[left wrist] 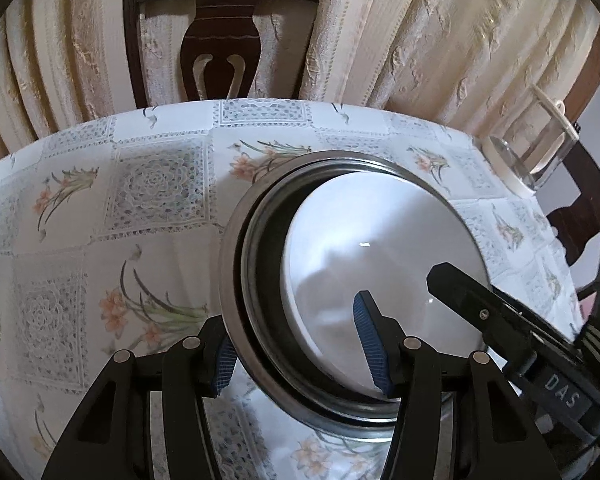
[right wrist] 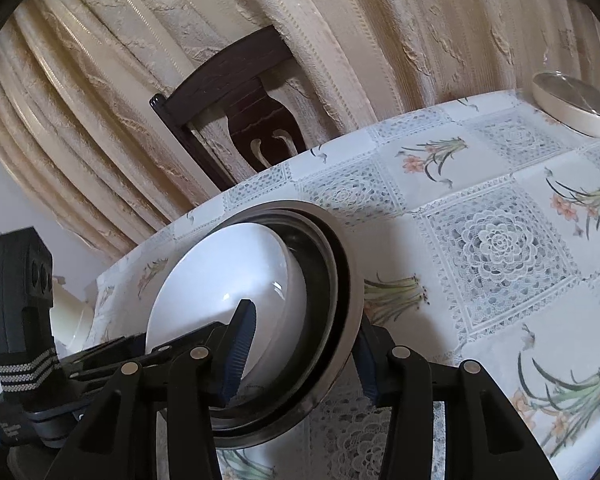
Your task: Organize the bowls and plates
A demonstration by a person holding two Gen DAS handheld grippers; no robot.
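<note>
Bowls nested — both claws straddle the rim

Both views: soft, even indoor light, moderately bright. Small specular glints on the white bowl, with a dim grey reflection across its glaze. Faint shadow on the surface at the metal rim's 9 o'clock side. Strong fisheye bending; black vignette at corners. Near black parts at 6 o'clock slightly soft.
</note>
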